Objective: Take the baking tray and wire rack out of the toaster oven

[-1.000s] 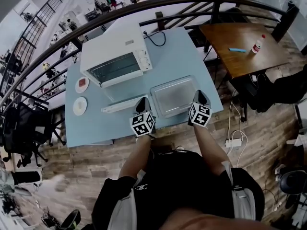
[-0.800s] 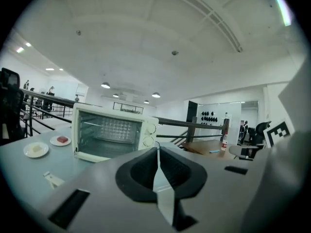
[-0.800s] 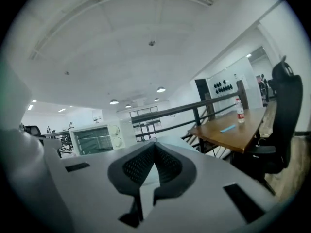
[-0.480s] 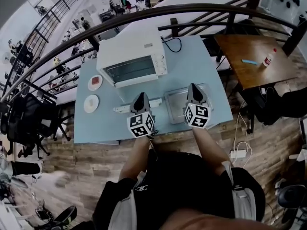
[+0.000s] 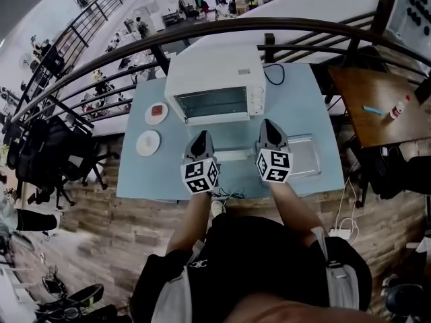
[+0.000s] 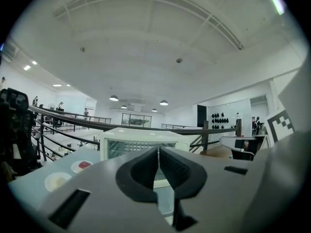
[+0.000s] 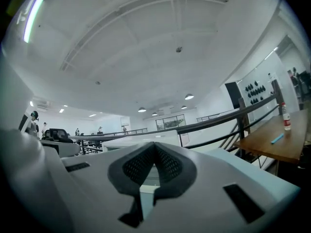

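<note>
While the two small plates (image 5: pixel 152 128) at the left end of the blue table (image 5: pixel 155 177) play no part, everything the task names is spread further along it. The left gripper (image 5: pixel 201 137) hangs above the near half of the table, its jaws pressed together with nothing between them; its own view looks level over the closed pads toward the toaster oven (image 5: pixel 219 79). The oven stands at the far middle of the table, front toward the person, and whether its door is down is too small to tell. Between the two grippers lies a pale narrow piece (image 5: pixel 234 155), likely the wire rack, though that is a judgement. The right gripper (image 5: pixel 270 126) is likewise closed and empty, and held level. Just beyond it to the right, the baking tray (image 5: pixel 304 157) lies flat on the table, well clear of the oven.

With the tray out and the rack apparently out too, the task looks finished or nearly so. At most, what remains is to close the oven.
</note>
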Demonstrator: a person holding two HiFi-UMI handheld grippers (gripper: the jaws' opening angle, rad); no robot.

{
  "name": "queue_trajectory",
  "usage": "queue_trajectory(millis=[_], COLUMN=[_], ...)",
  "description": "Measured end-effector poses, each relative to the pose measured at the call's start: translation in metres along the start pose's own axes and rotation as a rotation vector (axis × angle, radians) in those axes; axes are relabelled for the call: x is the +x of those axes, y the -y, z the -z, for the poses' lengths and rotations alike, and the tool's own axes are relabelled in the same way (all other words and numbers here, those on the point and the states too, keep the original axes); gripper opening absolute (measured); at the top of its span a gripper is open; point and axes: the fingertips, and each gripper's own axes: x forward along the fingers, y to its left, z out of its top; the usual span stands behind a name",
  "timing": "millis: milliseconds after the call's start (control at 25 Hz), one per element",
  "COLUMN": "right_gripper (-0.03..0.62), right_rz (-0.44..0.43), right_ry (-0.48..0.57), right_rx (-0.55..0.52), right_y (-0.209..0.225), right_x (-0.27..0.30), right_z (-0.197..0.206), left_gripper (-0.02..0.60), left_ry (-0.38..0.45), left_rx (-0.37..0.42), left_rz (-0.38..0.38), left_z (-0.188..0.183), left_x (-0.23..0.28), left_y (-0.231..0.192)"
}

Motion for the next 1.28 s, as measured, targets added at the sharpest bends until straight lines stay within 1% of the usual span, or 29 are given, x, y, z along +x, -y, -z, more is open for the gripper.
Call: queue_trajectory(millis=[80, 280, 520, 600, 640, 680, 720, 760, 800, 840, 880, 960, 1120, 1200, 1280], right_gripper=[0.0, 0.0, 0.002, 0.002, 0.008, 0.043, 0.096, 0.126, 0.145, 0.16, 0.164, 0.167, 0.169, 0.169, 0.169], right_rz=[-0.023, -0.066, -0.079, -0.08, -0.087, -0.102, -0.121, -0.138, -0.147, -0.146, -0.138, -0.108, -0.038, -0.01, 0.018], right_ry=[-0.001, -0.009, -0.029, -0.051, -0.066, -0.082, -0.097, -0.11, -0.118, -0.122, -0.124, -0.13, -0.124, -0.104, -0.079], right_rx=[-0.003, 0.0, 0.007, 0.036, 0.065, 0.105, 0.155, 0.209, 0.261, 0.311, 0.363, 0.498, 0.83, 0.942, 1.013], right_y=[-0.017, -0.051, -0.072, -0.076, -0.078, -0.08, -0.082, -0.084, -0.085, -0.084, -0.082, -0.074, -0.054, -0.043, -0.031], right_x=[0.012, 0.038, 0.066, 0.076, 0.081, 0.086, 0.091, 0.096, 0.101, 0.106, 0.11, 0.12, 0.141, 0.147, 0.153], right_z=[0.001, 0.004, 0.017, 0.023, 0.027, 0.032, 0.035, 0.038, 0.041, 0.043, 0.045, 0.053, 0.073, 0.082, 0.091], left_gripper=[0.023, 0.023, 0.023, 0.025, 0.025, 0.025, 0.025, 0.03, 0.066, 0.13, 0.155, 0.158, 0.161, 0.161, 0.161], left_ry=[0.007, 0.001, -0.026, -0.039, -0.042, -0.043, -0.042, -0.038, -0.037, -0.039, -0.045, -0.06, -0.055, -0.048, -0.046], left_rx=[0.02, -0.001, -0.013, -0.029, -0.039, -0.053, -0.073, -0.104, -0.148, -0.206, -0.274, -0.423, -0.72, -0.847, -0.96], left_rz=[-0.002, -0.012, -0.012, -0.013, -0.009, 0.0, 0.012, 0.025, 0.039, 0.053, 0.066, 0.086, 0.121, 0.131, 0.135], left_z=[-0.008, -0.014, -0.008, -0.006, -0.005, -0.004, -0.004, -0.003, -0.002, 0.0, 0.004, 0.012, 0.021, 0.028, 0.037], left_x=[0.002, 0.008, 0.021, 0.027, 0.03, 0.033, 0.037, 0.041, 0.046, 0.052, 0.058, 0.07, 0.095, 0.109, 0.122], left_y=[-0.011, -0.043, -0.074, -0.083, -0.087, -0.09, -0.093, -0.096, -0.099, -0.103, -0.107, -0.116, -0.133, -0.139, -0.145])
